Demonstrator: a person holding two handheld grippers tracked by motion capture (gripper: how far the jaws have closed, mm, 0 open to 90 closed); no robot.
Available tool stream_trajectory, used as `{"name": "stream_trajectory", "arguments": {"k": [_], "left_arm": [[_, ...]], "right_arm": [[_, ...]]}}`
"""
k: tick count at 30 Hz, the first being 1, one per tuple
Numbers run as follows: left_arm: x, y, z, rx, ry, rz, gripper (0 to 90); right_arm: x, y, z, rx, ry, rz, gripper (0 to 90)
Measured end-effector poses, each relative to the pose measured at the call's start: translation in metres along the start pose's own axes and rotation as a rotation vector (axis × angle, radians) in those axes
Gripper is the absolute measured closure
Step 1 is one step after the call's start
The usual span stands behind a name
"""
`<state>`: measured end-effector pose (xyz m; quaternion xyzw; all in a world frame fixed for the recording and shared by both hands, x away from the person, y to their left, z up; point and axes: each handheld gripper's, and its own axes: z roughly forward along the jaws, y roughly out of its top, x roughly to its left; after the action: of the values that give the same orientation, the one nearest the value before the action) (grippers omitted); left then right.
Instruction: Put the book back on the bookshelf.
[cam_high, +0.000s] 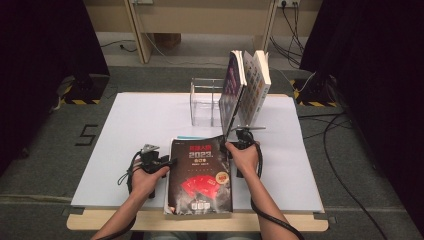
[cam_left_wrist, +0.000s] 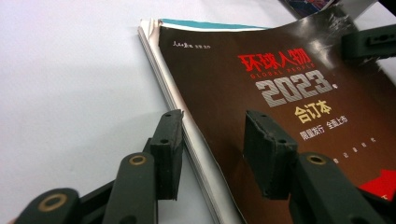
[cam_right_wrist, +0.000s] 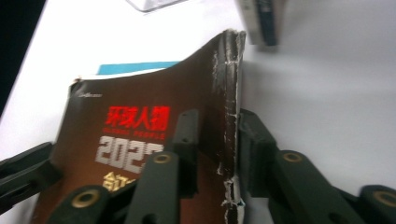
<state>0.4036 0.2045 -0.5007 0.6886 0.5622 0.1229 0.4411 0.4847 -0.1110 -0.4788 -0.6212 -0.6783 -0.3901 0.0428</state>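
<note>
Magazine (cam_high: 200, 177): thick, dark brown cover, red and silver title, worn spine; lies flat at table (cam_high: 130, 130) near edge, 6 o'clock. Left gripper (cam_left_wrist: 212, 156): jaws part-open, straddling left page edge. Right gripper (cam_right_wrist: 219, 151): jaws clamped on lifted spine.

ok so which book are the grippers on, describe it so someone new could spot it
On the white table, look at the near edge, in front of the clear acrylic stand. The dark book lies flat there between the left gripper and right gripper. Unlike the upright books, it has a black-brown cover with red title and "2023".
</note>
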Motion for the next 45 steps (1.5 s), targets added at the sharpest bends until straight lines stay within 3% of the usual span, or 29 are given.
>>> {"name": "stream_trajectory", "arguments": {"k": [4,10,11,16,19,25,29,45], "left_arm": [[0.0,0.0,0.0,-0.002,0.002,-0.001,57.9],[0.0,-0.002,0.0,-0.008,0.002,0.007,58.3],[0.001,-0.002,0.0,-0.013,0.0,0.007,58.1],[0.004,-0.003,-0.001,-0.022,-0.019,-0.012,56.6],[0.006,-0.002,-0.007,-0.035,-0.027,-0.016,51.5],[0.018,-0.004,-0.038,-0.113,0.001,0.008,49.1],[0.023,-0.013,-0.047,-0.132,0.014,0.014,49.0],[0.019,-0.023,-0.041,-0.117,0.001,0.029,49.0]], "right_arm": [[0.011,0.003,-0.002,0.021,-0.004,-0.074,79.2],[0.023,0.008,-0.008,0.046,0.008,-0.118,86.7],[0.03,0.008,-0.012,0.031,0.014,-0.142,87.1],[0.038,0.006,-0.019,-0.004,0.026,-0.148,87.3],[0.039,0.005,-0.026,-0.054,0.051,-0.134,87.4],[0.05,0.004,-0.041,-0.132,0.064,-0.166,87.5],[0.059,0.004,-0.051,-0.188,0.049,-0.203,87.5],[0.075,0.018,-0.094,-0.358,0.051,-0.235,87.6]]}}
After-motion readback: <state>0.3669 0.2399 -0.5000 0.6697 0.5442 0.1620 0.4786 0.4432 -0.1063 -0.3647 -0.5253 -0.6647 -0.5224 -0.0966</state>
